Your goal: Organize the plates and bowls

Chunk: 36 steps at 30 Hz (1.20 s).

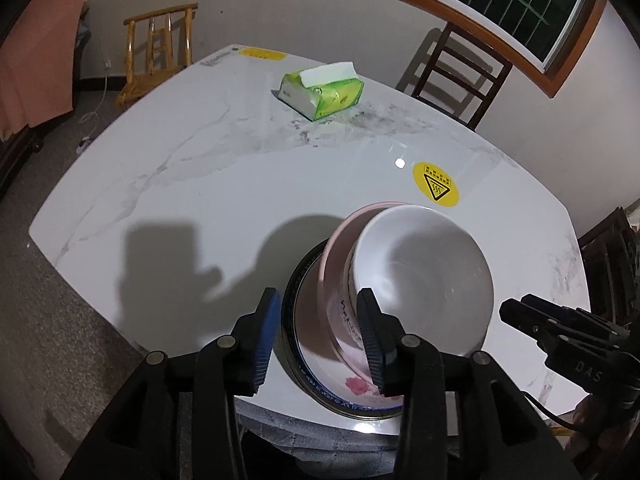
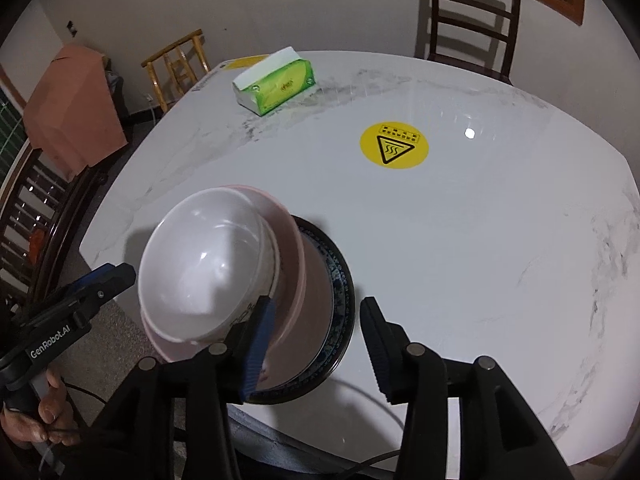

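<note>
A stack stands near the front edge of the white marble table (image 1: 200,184) (image 2: 460,240): a dark-rimmed blue-patterned plate (image 1: 352,404) (image 2: 340,292) at the bottom, a pink bowl (image 1: 336,256) (image 2: 288,240) on it, and a white bowl (image 1: 432,276) (image 2: 204,264) inside that. My left gripper (image 1: 319,300) hovers open over the stack's left side, its pads clear of the rims. My right gripper (image 2: 317,308) is open over the stack's right side, one finger in front of the pink bowl and the other above bare table. Nothing is held. Each gripper also shows at the other view's edge.
A green tissue pack (image 1: 324,92) (image 2: 276,86) lies at the far side. A yellow warning sticker (image 1: 436,184) (image 2: 394,145) marks the tabletop behind the stack. A light wooden chair (image 1: 156,52) and a dark chair (image 1: 460,76) stand beyond the table.
</note>
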Each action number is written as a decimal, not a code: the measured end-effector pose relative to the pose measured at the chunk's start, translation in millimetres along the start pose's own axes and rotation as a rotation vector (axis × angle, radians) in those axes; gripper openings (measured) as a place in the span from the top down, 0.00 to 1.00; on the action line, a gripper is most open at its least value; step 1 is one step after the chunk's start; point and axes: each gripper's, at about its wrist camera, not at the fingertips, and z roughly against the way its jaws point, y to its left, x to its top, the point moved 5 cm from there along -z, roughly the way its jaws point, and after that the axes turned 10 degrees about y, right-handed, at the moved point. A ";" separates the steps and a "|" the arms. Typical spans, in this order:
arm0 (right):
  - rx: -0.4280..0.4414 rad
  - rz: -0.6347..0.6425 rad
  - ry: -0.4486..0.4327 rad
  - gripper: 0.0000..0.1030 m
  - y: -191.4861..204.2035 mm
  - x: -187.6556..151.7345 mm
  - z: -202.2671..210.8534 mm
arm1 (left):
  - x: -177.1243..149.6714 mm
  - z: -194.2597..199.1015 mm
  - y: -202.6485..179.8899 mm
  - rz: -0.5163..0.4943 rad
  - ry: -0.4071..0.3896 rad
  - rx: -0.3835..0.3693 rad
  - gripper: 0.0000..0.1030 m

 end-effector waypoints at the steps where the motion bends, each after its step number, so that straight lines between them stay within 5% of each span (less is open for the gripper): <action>1: 0.003 0.011 0.001 0.55 1.0 -2.9 0.3 | -1.2 2.1 -1.4 -0.006 -0.009 0.009 0.65; 14: -0.011 0.081 -0.030 0.55 9.2 -36.2 -4.5 | -22.8 17.5 -22.8 -0.059 -0.120 0.154 0.54; 22: -0.017 0.120 -0.109 0.50 18.1 -47.5 2.7 | -32.6 13.4 -38.9 -0.077 -0.147 0.173 0.48; 36: -0.018 0.087 -0.104 0.42 11.6 -55.4 -2.1 | -42.7 2.8 -53.8 -0.094 -0.143 0.185 0.48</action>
